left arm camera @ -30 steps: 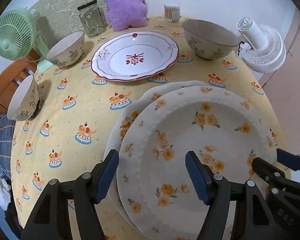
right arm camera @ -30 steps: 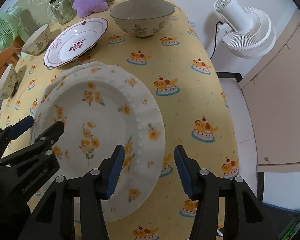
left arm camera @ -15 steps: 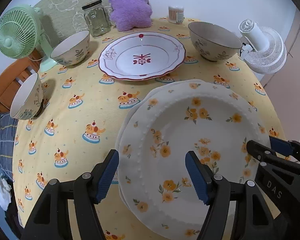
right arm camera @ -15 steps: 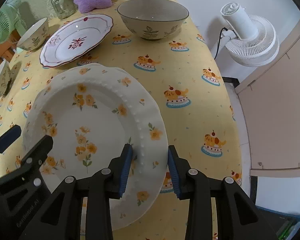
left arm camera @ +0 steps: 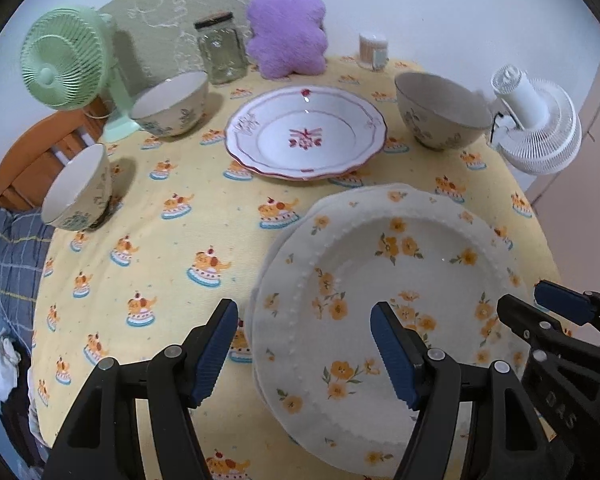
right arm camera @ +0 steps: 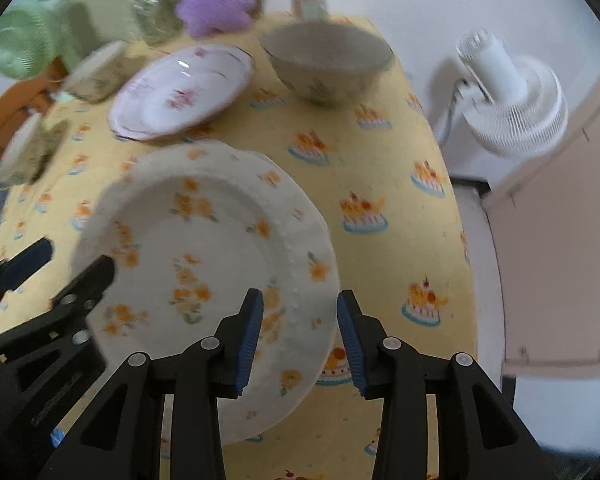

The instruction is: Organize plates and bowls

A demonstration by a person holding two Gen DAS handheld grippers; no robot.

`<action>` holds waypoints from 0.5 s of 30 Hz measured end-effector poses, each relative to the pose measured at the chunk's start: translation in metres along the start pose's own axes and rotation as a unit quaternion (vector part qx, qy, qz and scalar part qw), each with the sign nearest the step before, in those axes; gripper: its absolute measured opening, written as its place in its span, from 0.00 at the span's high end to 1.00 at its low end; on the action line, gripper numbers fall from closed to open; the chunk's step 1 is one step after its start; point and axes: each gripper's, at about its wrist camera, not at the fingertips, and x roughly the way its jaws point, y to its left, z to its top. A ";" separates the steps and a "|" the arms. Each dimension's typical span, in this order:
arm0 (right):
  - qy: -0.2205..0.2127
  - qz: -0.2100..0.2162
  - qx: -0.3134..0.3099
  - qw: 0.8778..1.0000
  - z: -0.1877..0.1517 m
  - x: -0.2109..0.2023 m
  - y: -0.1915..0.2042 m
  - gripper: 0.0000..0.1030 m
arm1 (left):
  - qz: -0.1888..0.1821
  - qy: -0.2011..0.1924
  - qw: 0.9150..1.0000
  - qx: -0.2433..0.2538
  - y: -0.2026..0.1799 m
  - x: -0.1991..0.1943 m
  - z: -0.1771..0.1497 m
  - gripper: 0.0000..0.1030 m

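Observation:
Two stacked white plates with orange flowers (left arm camera: 388,280) lie at the table's near right; they also show in the right wrist view (right arm camera: 204,248). My left gripper (left arm camera: 304,344) is open, its jaws astride the stack's near left rim. My right gripper (right arm camera: 300,332) has its jaws partly closed around the stack's right rim; I cannot tell whether the pads touch it. A red-patterned plate (left arm camera: 306,138) sits at the middle back. A large bowl (left arm camera: 440,110) is at the back right, and two smaller bowls (left arm camera: 170,104) (left arm camera: 80,188) are at the left.
A green fan (left arm camera: 66,64), glass jar (left arm camera: 220,52), purple plush (left arm camera: 286,26) and small container (left arm camera: 374,50) line the back edge. A white fan (left arm camera: 538,122) stands off the table's right. An orange chair (left arm camera: 28,156) is at the left.
My right gripper's jaws have narrowed around the flowered plates' right rim. The left gripper has drawn back and left, staying open. The right wrist view is now motion-blurred.

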 end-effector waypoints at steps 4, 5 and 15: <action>-0.034 0.024 -0.035 0.999 0.004 -0.024 0.015 0.58 | 0.010 -0.015 1.000 -0.018 0.008 -0.020 0.001 0.31; -0.038 0.029 -0.038 0.998 0.006 -0.028 0.018 0.58 | 0.012 -0.017 1.000 -0.022 0.010 -0.024 0.001 0.31; -0.073 0.100 0.034 0.992 0.042 -0.067 0.028 0.58 | 0.000 -0.057 0.997 -0.042 0.048 -0.063 0.015 0.30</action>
